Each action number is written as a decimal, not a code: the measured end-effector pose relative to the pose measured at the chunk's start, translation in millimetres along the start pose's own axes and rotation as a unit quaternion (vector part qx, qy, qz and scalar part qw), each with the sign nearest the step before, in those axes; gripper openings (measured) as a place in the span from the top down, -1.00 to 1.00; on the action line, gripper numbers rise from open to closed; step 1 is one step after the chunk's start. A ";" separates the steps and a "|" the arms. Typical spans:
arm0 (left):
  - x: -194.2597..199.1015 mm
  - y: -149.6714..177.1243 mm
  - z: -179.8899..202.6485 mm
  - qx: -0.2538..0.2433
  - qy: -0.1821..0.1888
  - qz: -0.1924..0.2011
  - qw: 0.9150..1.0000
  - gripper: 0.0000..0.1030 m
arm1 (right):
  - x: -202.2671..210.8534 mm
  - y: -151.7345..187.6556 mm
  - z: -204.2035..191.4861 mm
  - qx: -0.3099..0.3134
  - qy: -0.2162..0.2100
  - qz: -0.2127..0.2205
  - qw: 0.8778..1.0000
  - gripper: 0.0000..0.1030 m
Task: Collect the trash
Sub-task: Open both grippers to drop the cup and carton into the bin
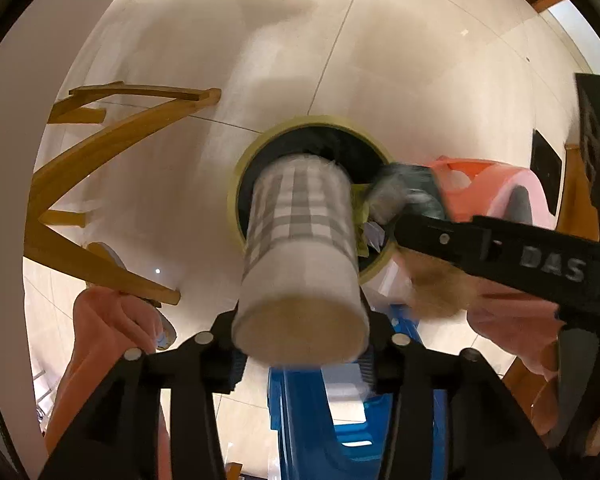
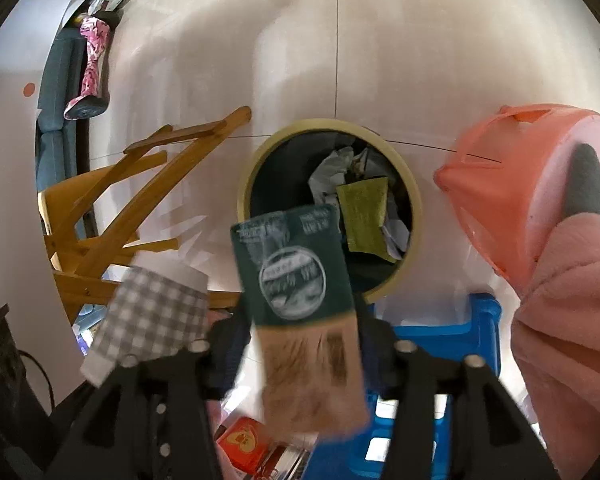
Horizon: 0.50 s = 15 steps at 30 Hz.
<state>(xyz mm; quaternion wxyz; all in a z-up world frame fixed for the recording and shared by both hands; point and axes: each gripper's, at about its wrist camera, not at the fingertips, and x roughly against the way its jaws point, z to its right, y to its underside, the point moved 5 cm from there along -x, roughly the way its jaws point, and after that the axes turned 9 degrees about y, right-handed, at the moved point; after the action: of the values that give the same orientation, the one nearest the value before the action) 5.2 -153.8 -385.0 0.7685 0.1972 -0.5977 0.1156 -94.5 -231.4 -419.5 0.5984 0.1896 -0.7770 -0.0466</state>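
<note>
Trash bin [image 2: 414,216] on pale tiled floor [image 2: 400,60]

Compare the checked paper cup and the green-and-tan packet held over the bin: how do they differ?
The checked paper cup is a round tube with a grey-and-white plaid print; the green-and-tan packet is flat, with a round white emblem. The cup sits between the left tongs, the packet between the right tongs. Both hang over the open bin, blurred.
</note>
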 end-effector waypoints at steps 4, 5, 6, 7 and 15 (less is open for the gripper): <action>-7.7 0.6 -1.4 0.005 0.002 -0.001 1.000 0.00 | 1.7 0.1 -0.1 -0.004 -0.006 0.002 1.000 -0.25; -10.3 -0.8 -3.5 0.002 0.001 0.001 1.000 -0.03 | 2.7 0.6 0.8 -0.005 -0.007 0.002 1.000 -0.25; -12.5 -1.5 -4.9 0.000 0.000 0.003 1.000 -0.05 | 3.3 0.9 0.4 -0.005 -0.007 0.003 1.000 -0.25; -13.9 -1.4 -5.3 -0.002 -0.001 0.005 1.000 -0.07 | 3.1 0.5 -1.2 -0.004 -0.007 0.006 1.000 -0.25; -11.7 -0.2 -4.5 0.003 -0.002 0.025 1.000 -0.10 | 10.8 -1.7 0.5 0.014 0.022 0.043 0.999 -0.25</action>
<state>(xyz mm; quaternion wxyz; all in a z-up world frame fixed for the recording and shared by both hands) 6.2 -151.2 -397.3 0.7635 0.1845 -0.6038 0.1359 -96.9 -236.8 -410.3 0.6139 0.1652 -0.7719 -0.0061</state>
